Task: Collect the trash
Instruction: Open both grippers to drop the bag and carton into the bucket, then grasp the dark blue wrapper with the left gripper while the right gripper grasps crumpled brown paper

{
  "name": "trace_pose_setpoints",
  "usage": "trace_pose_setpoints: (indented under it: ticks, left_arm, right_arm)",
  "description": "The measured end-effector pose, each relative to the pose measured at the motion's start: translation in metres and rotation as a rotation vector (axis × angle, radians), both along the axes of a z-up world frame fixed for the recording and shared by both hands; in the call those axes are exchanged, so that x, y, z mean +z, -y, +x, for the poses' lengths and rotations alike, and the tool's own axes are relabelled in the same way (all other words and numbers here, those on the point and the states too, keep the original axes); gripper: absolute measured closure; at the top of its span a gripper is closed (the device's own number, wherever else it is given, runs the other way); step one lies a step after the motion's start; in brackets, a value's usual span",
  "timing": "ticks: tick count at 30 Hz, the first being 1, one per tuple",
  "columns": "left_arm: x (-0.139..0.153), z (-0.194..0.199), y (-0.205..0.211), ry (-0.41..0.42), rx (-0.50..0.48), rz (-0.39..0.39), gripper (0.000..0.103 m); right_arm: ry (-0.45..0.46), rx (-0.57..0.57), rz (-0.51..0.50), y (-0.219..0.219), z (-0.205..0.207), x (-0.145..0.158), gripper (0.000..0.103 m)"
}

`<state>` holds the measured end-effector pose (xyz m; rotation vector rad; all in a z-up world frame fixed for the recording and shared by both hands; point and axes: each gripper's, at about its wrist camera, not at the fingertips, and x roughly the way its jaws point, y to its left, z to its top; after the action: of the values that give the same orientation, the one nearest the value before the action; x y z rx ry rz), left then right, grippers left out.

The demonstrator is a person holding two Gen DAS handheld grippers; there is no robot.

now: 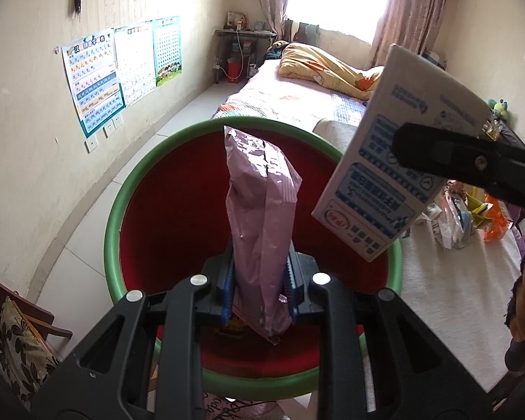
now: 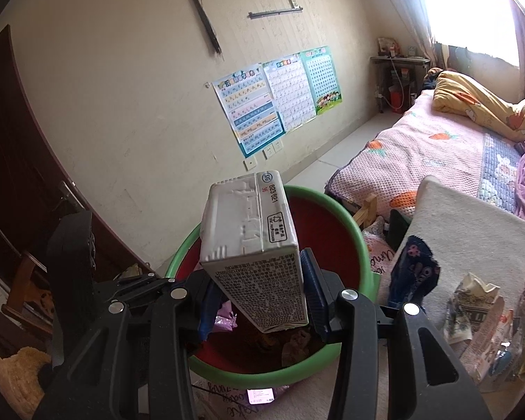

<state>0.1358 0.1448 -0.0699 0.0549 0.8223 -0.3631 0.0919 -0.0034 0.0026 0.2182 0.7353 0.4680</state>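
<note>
Hovering over the bin, the left tongs [image 1: 260,292] are clenched on a pink snack wrapper [image 1: 260,210], which stands straight out ahead of the tips, right above the red inside of the green-rimmed bin [image 1: 122,210]. Off to the right of these tongs, the milk carton [image 1: 399,161] hangs tilted over the bin's far-right rim, gripped by the other tool's black arm. Beyond that, more trash [image 1: 465,217] sits piled on the white-covered surface further right. Over to the right wrist view: the right tongs [image 2: 259,297] are grasping the carton [image 2: 252,245] by its lower sides, its long body jutting ahead and above the bin [image 2: 364,245], with scraps already visible down below the tips. To the right of these tongs, a dark blue wrapper [image 2: 414,273] and crumpled packets [image 2: 479,318] wait on the white surface. The danger, as I read it: the carton sits near the rim, so letting go now could clip the edge and send it bouncing onto the floor. The light wrapper could cling to a pad or flutter wide on release.
</note>
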Motion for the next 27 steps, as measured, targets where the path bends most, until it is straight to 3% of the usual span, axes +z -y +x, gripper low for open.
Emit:
trace_pose_setpoints:
  ticks: [3,4,5,7,13,23,25,27]
  left_arm:
    - [-0.004,0.002,-0.003,-0.011,0.020,0.004,0.079]
    - [-0.005,0.003,-0.004,-0.014,0.027,0.005,0.075]
    - [-0.005,0.002,-0.003,-0.014,0.032,0.007,0.064]
    - [-0.007,0.001,-0.005,-0.011,0.049,0.008,0.056]
    - [-0.008,0.001,-0.004,-0.012,0.075,0.022,0.053]
    - [0.012,-0.011,0.028,0.044,0.058,0.005,0.053]
    - [0.016,-0.015,0.046,0.051,0.027,-0.004,0.053]
    - [0.018,-0.021,0.066,0.049,-0.016,-0.012,0.053]
  right_arm:
    - [-0.014,0.007,0.000,-0.005,0.004,-0.005,0.059]
    - [-0.018,0.011,0.004,-0.006,0.005,-0.006,0.058]
    - [-0.021,0.014,0.007,-0.007,0.006,-0.006,0.056]
    - [-0.018,0.013,0.013,-0.005,0.004,-0.006,0.046]
    - [-0.013,-0.071,0.004,0.027,-0.008,-0.007,0.043]
    - [-0.089,-0.520,-0.154,0.194,-0.045,-0.032,0.043]
    - [-0.151,-0.580,-0.188,0.224,-0.046,-0.041,0.043]
    - [-0.190,-0.594,-0.158,0.242,-0.049,-0.049,0.042]
